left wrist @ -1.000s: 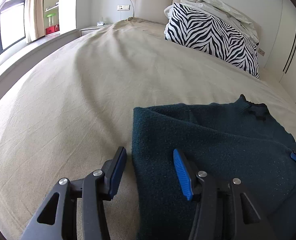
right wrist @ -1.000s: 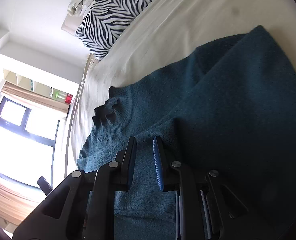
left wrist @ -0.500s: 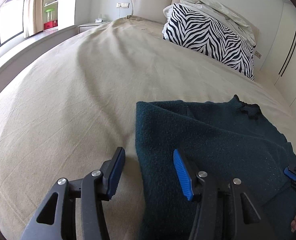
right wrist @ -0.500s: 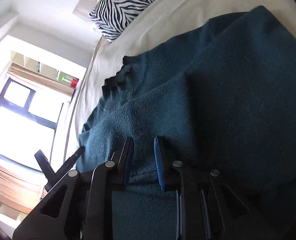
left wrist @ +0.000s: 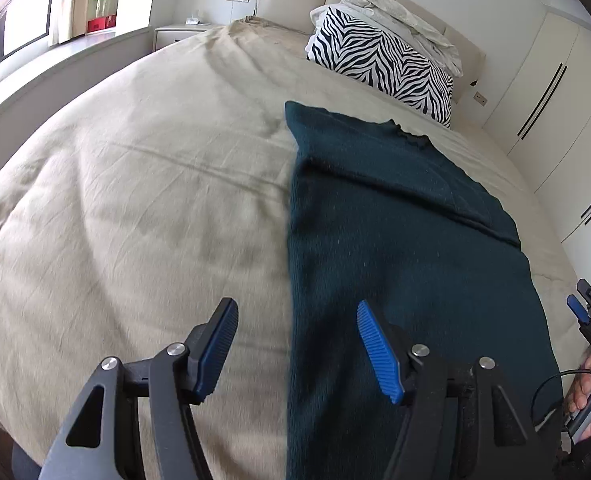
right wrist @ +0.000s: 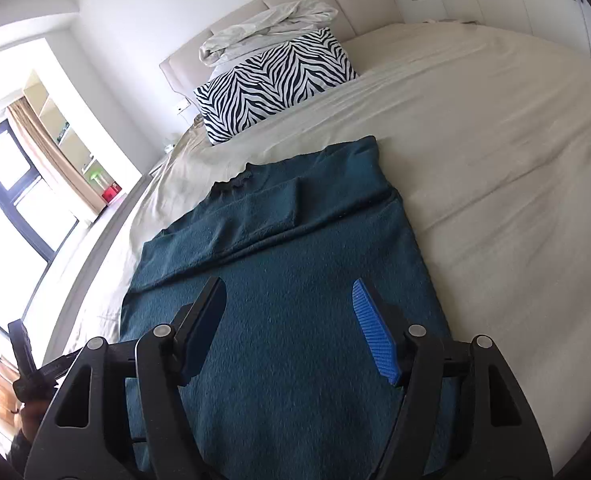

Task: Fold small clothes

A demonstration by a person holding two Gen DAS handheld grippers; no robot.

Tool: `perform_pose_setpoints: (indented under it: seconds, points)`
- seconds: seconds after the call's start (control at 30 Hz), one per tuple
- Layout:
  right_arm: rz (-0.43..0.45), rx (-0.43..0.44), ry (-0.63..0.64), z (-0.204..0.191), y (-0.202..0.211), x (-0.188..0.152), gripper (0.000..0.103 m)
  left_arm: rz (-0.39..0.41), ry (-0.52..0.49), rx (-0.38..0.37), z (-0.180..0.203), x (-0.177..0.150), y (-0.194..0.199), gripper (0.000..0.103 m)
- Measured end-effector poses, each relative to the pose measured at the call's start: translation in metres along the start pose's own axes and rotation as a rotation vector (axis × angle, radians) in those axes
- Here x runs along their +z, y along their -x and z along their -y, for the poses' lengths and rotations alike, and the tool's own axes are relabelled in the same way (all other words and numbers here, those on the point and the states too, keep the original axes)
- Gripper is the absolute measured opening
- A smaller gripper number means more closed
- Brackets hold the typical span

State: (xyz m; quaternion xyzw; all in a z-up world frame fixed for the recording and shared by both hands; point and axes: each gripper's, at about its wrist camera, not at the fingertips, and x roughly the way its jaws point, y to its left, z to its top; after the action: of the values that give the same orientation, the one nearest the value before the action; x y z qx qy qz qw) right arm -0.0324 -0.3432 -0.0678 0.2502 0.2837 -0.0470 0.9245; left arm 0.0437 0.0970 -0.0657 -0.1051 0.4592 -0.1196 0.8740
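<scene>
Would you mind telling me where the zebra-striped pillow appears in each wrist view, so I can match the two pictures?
Left wrist view: the zebra-striped pillow lies upper right of centre, beyond the sweater's far end.
Right wrist view: the zebra-striped pillow lies upper centre, slightly left, again beyond the sweater.
Shared landmark: the dark teal sweater spread on the bed, with its neckline toward the pillow.

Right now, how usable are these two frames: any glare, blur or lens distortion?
Left wrist: fisheye bulges the bed; motion smear along the sweater edge. Right wrist: window blown out white; sweater stays well lit and sharp.
</scene>
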Motion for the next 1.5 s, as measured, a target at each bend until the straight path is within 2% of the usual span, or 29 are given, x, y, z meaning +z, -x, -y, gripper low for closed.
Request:
perform_pose_setpoints:
  seconds: [0.13, 0.27, 0.3, 0.37, 0.43, 0.7, 0.8, 0.87, 0.9, 0.97, 1.03, 1.1, 1.23, 1.3, 1.43, 1.5]
  points:
    - [0.037, 0.004, 0.027, -0.006, 0.046, -0.026, 0.072, -0.062, 0.041, -0.020, -0.008, -0.041, 0.013, 0.066]
    - [0.159, -0.059, 0.086, -0.017, 0.096, -0.042, 0.072, -0.085, 0.071, -0.043, -0.011, -0.067, 0.022, 0.066]
    - [0.209, -0.078, 0.100, -0.018, 0.111, -0.046, 0.076, -0.089, 0.062, -0.045, -0.010, -0.071, 0.023, 0.066]
    - [0.307, -0.125, 0.106, -0.018, 0.131, -0.050, 0.103, -0.097, 0.048, -0.049, -0.007, -0.075, 0.024, 0.066]
    - [0.364, -0.171, 0.096, -0.013, 0.148, -0.055, 0.103, -0.104, 0.054, -0.060, -0.006, -0.075, 0.025, 0.064]
    - [0.199, -0.229, 0.015, 0.031, 0.163, -0.062, 0.103, -0.163, 0.045, -0.116, 0.000, -0.083, 0.024, 0.060]
    - [0.064, -0.165, -0.019, 0.049, 0.152, -0.068, 0.103, -0.184, 0.042, -0.127, 0.001, -0.086, 0.024, 0.062]
    - [-0.065, -0.104, -0.065, 0.064, 0.140, -0.074, 0.103, -0.191, 0.057, -0.143, -0.002, -0.086, 0.025, 0.064]
    - [-0.106, -0.106, -0.094, 0.070, 0.132, -0.079, 0.103, -0.194, 0.072, -0.159, -0.004, -0.086, 0.024, 0.065]
    - [-0.150, -0.091, -0.177, 0.088, 0.125, -0.087, 0.103, -0.198, 0.118, -0.210, -0.012, -0.085, 0.023, 0.072]
    - [-0.208, -0.028, -0.317, 0.112, 0.116, -0.095, 0.103, -0.205, 0.161, -0.241, -0.019, -0.085, 0.023, 0.072]
    - [-0.222, 0.044, -0.450, 0.134, 0.112, -0.102, 0.102, -0.214, 0.182, -0.258, -0.023, -0.085, 0.024, 0.072]
    - [-0.241, 0.118, -0.526, 0.150, 0.110, -0.105, 0.101, -0.235, 0.230, -0.291, -0.029, -0.087, 0.026, 0.072]
    - [-0.268, 0.144, -0.540, 0.152, 0.107, -0.106, 0.097, -0.251, 0.261, -0.317, -0.033, -0.088, 0.028, 0.072]
    - [-0.315, 0.231, -0.592, 0.151, 0.099, -0.111, 0.082, -0.284, 0.295, -0.353, -0.038, -0.093, 0.029, 0.072]
    - [-0.339, 0.225, -0.594, 0.148, 0.092, -0.115, 0.077, -0.296, 0.319, -0.364, -0.043, -0.098, 0.030, 0.072]
